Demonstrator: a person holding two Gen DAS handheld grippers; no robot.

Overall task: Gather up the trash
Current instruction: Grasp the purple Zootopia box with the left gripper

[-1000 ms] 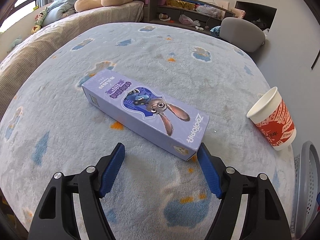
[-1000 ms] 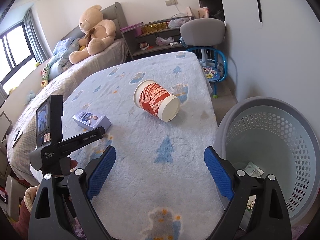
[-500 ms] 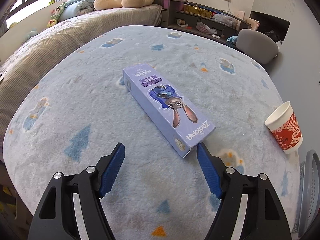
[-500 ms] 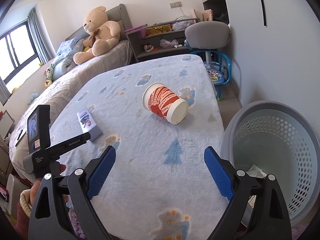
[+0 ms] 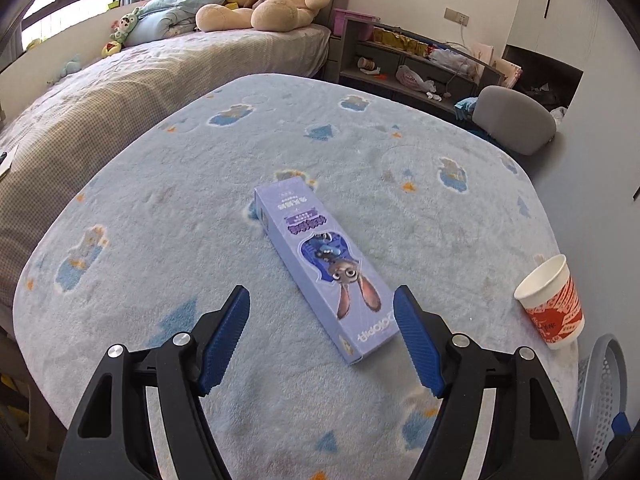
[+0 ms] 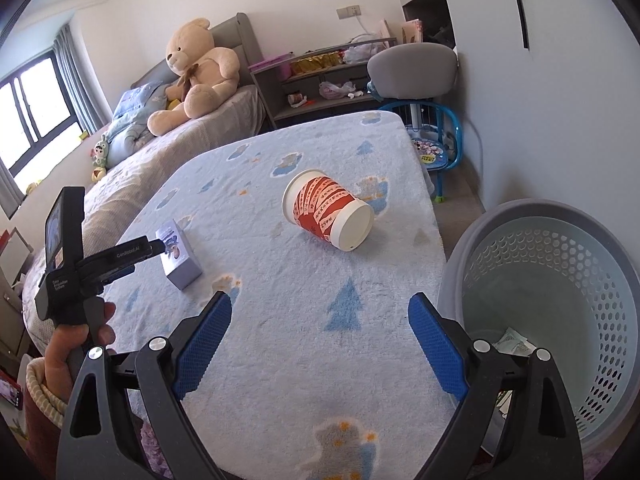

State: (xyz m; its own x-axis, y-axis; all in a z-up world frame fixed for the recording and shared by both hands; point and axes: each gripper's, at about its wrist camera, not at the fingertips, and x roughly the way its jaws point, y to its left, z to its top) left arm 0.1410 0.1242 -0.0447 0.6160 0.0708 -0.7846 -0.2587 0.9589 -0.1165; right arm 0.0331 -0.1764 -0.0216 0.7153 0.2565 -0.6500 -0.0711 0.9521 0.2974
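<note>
- A bedroom is showing, with a table under a pale blue fleece cover (image 5: 168, 208) printed with little trees, and a bed behind it where a big teddy bear (image 6: 196, 68) is sitting.
- A long lilac carton (image 5: 324, 268) with a cartoon rabbit is lying flat on the cover, slanting away from the camera.
- The left gripper (image 5: 322, 324) is hovering over the carton's near end, its blue pads spread to either side — neither pad is touching the carton.
- A red-and-white paper cup (image 6: 330, 216) is lying on its side near the table's right edge, its mouth facing away from the camera.
- The right gripper (image 6: 320, 328) is hanging wide open above bare cover, with nothing between its pads.
- A grey perforated basket (image 6: 560, 248) is standing just beside the table — some crumpled paper (image 6: 514, 342) is lying at its bottom.
</note>
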